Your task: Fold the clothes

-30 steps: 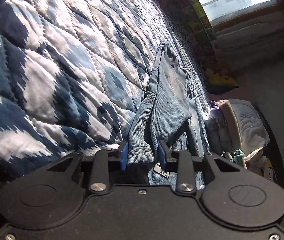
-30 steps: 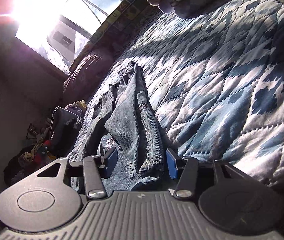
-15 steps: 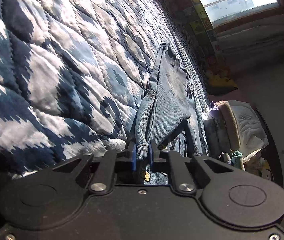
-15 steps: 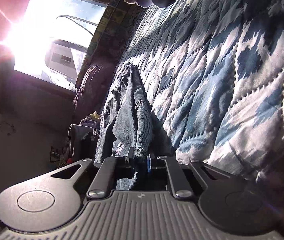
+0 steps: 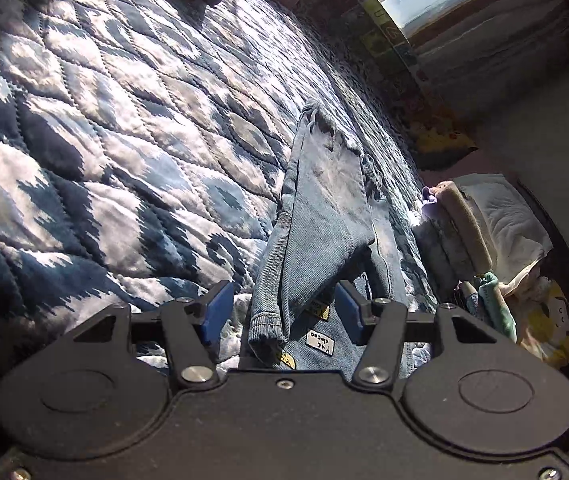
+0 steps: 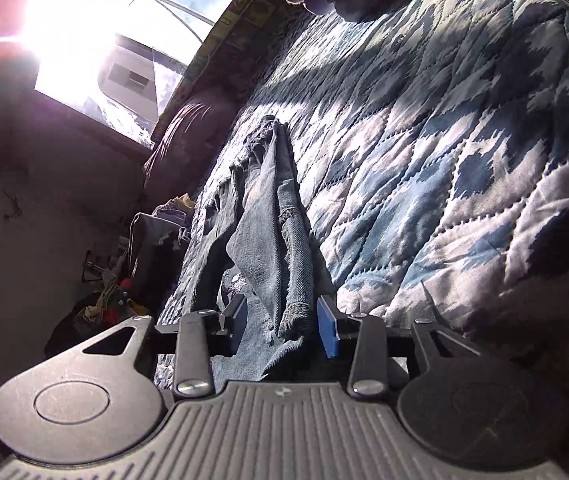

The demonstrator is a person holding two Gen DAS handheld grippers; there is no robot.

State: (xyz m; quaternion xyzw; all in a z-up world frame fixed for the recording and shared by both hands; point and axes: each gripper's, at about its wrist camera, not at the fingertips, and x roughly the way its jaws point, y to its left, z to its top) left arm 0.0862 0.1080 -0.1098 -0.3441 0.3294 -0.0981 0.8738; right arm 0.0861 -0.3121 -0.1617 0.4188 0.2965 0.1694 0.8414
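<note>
The jeans (image 5: pixel 324 216) lie along the edge of a bed covered by a blue-and-white quilt (image 5: pixel 104 140), folded lengthwise into a narrow strip; everything else is placed relative to them.

In the left wrist view, the quilt spreads to the left of the jeans. The left hand-held gripper (image 5: pixel 280 314) sits at the near end of the jeans with its blue pads wide apart and nothing clamped: a cuffed hem (image 5: pixel 266 330) lies between the pads without touching either (small printed patches show on the denim just beside it). To the right of the jeans, off the bed edge, a pile of other clothes (image 5: pixel 484 232) fills a dark basket.

In the right wrist view, a heap of clothes (image 6: pixel 116 300) lies on the floor to the left of the jeans (image 6: pixel 272 220). The right hand-held gripper (image 6: pixel 282 322) is likewise spread open around the near hem, gripping nothing; the hem lies closer to its right pad. The quilt (image 6: pixel 444 140) lies to the right.
</note>
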